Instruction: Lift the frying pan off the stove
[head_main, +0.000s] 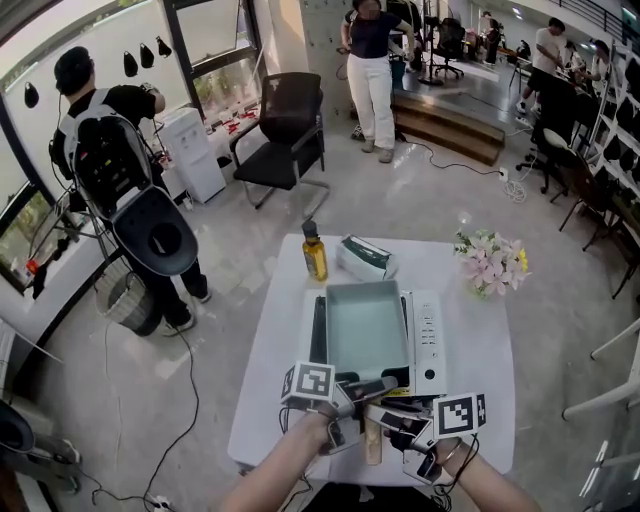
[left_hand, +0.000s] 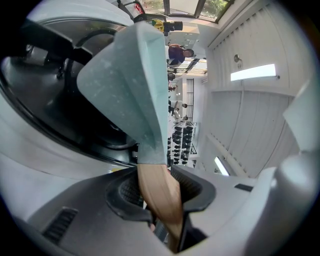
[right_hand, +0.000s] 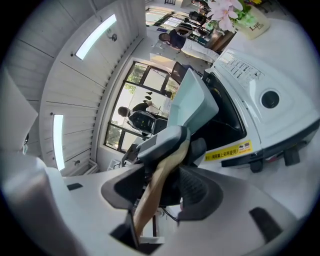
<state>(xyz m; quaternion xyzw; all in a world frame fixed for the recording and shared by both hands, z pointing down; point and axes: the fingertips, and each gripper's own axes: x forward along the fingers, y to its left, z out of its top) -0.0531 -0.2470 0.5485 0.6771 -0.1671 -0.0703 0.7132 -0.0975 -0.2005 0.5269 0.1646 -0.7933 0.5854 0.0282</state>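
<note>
The pale teal square frying pan (head_main: 367, 330) sits on the white induction stove (head_main: 428, 345) on the white worktop (head_main: 480, 320); the left gripper (left_hand: 161, 192) is clamped on its wooden handle (left_hand: 155, 180); the right gripper (right_hand: 162, 189) stands wide around the handle's end, so I'd close it first, then raise both level.

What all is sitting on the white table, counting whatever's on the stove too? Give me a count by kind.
stove: 1
frying pan: 1
bottle of yellow liquid: 1
soft packet: 1
flower bunch: 1
Total: 5
</note>
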